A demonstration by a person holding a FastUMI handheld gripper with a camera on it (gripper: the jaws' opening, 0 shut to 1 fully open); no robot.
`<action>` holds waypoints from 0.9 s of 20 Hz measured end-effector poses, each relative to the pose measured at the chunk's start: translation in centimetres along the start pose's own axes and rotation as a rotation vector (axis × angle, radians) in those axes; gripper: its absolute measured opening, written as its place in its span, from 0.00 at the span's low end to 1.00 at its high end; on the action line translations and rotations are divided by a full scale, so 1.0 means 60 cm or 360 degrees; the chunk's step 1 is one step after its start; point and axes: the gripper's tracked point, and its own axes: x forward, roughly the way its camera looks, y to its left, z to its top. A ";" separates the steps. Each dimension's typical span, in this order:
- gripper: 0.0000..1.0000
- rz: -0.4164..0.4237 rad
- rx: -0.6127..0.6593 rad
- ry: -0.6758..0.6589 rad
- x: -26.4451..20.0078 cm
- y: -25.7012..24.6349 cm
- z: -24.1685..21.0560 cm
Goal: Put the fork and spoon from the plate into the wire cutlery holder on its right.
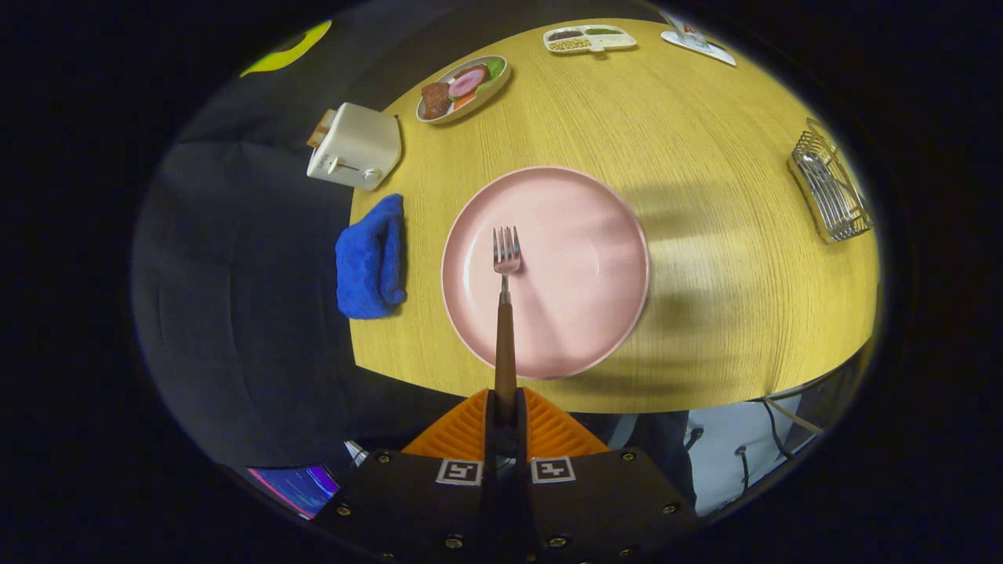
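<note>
My gripper (505, 407) is shut on the brown handle of a fork (506, 298), both fingers pressing on it. The fork points straight ahead from the fingers, raised above the table, its metal tines over the pink plate (580, 258). The plate lies on the wooden table (705, 157) beyond the fingertips and carries nothing else that I can see. The wire cutlery holder (832, 188) stands far to the right of the plate near the table's edge, with a metal utensil lying inside it.
A blue cloth (371, 258) lies left of the plate, with a white toaster (354, 146) behind it. Further back are a plate of food (462, 88), a divided tray (589, 38) and a white card (697, 41). The table's near edge is just ahead of the fingers.
</note>
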 end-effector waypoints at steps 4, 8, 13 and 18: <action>0.08 0.0025 0.0067 -0.0080 -0.023 -0.001 0.027; 0.08 0.0064 0.0127 -0.0135 -0.044 -0.001 0.041; 0.08 0.0120 0.0203 -0.0187 -0.069 -0.001 0.054; 0.08 0.0175 0.0313 -0.0311 -0.112 -0.016 0.082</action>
